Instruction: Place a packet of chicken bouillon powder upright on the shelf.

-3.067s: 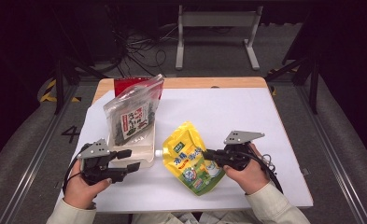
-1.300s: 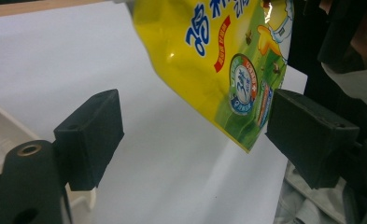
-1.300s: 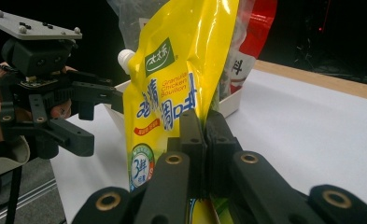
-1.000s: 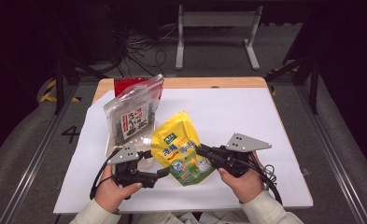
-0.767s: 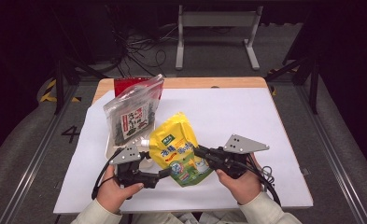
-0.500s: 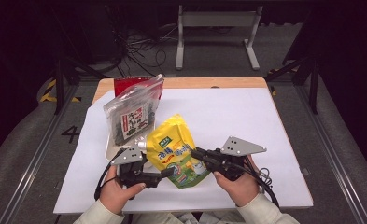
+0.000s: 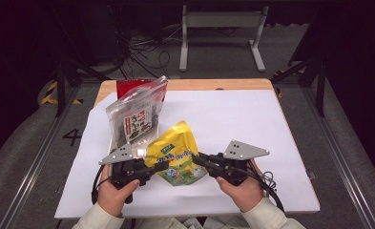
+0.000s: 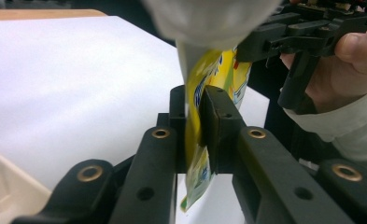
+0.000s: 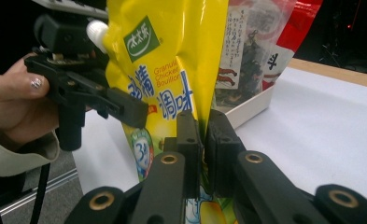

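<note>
Near the tabletop's (image 7: 280, 143) front edge, the yellow pouch (image 7: 178, 155) hung between both grippers. The left gripper (image 7: 159, 165) had just been closing and pinched its left edge; the right gripper (image 7: 198, 159) clamped its right edge.

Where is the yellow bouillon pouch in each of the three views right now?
High view: yellow pouch low centre, between the two grippers.
Left gripper view: pouch seen edge-on, pinched between this gripper's jaws, centre.
Right gripper view: pouch upper centre, its edge gripped by the jaws.
Shared landmark: the white sheet covering the table.
</note>
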The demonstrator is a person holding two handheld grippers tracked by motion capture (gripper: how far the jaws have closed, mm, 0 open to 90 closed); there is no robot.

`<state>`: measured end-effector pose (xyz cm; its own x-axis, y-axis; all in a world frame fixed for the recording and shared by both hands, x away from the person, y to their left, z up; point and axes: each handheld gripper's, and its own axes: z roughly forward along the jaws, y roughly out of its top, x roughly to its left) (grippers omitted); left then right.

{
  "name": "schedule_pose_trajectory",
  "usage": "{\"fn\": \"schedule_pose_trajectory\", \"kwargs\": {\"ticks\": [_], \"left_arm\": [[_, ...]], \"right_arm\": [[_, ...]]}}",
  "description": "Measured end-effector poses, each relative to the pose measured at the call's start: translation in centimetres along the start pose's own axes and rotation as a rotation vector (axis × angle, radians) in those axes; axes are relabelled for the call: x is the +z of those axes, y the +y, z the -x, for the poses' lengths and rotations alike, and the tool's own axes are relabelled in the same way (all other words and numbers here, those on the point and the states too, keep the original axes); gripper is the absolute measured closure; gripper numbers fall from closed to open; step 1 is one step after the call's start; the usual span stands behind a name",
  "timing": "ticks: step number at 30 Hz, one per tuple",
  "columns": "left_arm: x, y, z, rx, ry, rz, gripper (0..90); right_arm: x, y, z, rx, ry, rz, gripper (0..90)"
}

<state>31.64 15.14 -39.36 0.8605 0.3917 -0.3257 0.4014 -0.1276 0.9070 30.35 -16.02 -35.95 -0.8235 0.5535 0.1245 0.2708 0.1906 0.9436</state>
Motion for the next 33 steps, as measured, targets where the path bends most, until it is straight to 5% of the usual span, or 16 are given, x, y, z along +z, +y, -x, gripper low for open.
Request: {"fn": "schedule_pose_trajectory", "kwargs": {"ticks": [14, 33], "left_arm": [[-1.6, 2.0, 1.2, 0.121, 0.053, -0.025, 85.1], [-4.4, 5.7, 1.8, 0.201, 0.075, -0.081, 85.2]], "right_arm": [[-0.3, 0.1, 0.6, 0.019, 0.054, -0.019, 74.2], [-2.8, 0.7, 2.4, 0.008, 0.015, -0.023, 69.3]]}}
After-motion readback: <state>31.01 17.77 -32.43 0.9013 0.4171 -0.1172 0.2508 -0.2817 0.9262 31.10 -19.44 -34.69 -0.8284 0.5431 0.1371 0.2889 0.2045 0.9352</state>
